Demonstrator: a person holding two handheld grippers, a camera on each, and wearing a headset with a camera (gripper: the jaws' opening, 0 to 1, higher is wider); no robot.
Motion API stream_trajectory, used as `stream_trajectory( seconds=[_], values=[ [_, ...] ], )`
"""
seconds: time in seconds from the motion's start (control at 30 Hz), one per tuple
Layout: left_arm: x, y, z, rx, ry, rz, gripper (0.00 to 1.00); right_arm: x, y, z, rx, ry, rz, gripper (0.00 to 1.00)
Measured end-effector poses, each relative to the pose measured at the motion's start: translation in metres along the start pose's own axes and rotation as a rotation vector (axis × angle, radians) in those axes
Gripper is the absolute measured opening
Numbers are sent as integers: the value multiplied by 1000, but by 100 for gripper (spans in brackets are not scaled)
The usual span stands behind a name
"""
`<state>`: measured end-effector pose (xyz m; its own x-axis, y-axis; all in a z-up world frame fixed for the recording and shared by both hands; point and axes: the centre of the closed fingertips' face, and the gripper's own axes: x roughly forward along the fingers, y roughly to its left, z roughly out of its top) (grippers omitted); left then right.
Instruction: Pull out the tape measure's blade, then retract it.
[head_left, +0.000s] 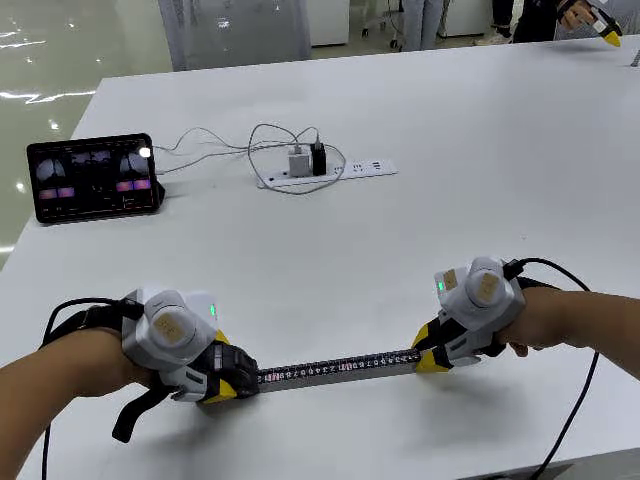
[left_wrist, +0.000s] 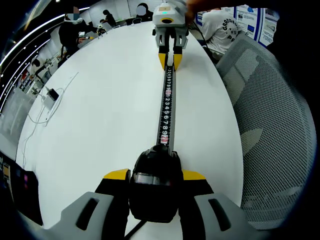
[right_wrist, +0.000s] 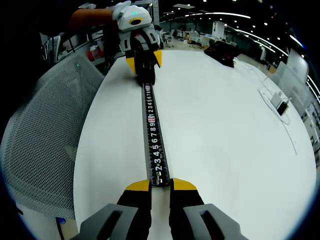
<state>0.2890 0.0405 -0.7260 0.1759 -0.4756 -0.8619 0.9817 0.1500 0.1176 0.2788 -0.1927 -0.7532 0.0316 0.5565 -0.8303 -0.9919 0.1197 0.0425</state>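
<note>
Clamping the tape measure case (left_wrist: 156, 187) from both sides, the fingers (left_wrist: 116, 175) of my left gripper (left_wrist: 155, 175) held its black body between their yellow tips. The fingers (right_wrist: 138, 186) of my right gripper (right_wrist: 160, 185) stood narrow, pinching the free end of the blade (right_wrist: 152, 135).

Blade: extended in a straight line from the case to the right gripper, printed numbers facing up. It ran low over the white table (head_left: 400, 220); I could not tell whether it touched the surface.

Head view: both grippers sat near the table's near edge, left one at lower left, right one at right, well apart, with the blade spanning the gap between them.

Farther back on the table: a tablet (head_left: 93, 177) with a lit screen, propped at the left; a white power strip (head_left: 345, 170) near the middle, with looped cables (head_left: 210, 140) around it.

Gripper views: a mesh chair back (left_wrist: 270, 100) stood beside the table edge.
</note>
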Motion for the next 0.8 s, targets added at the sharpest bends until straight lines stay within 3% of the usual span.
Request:
stream_trajectory(
  seconds=[0.8],
  values=[
    [1,-1,0,0,-1,3,32,-7,-1,-11,25,-1,-9,9]
  ],
)
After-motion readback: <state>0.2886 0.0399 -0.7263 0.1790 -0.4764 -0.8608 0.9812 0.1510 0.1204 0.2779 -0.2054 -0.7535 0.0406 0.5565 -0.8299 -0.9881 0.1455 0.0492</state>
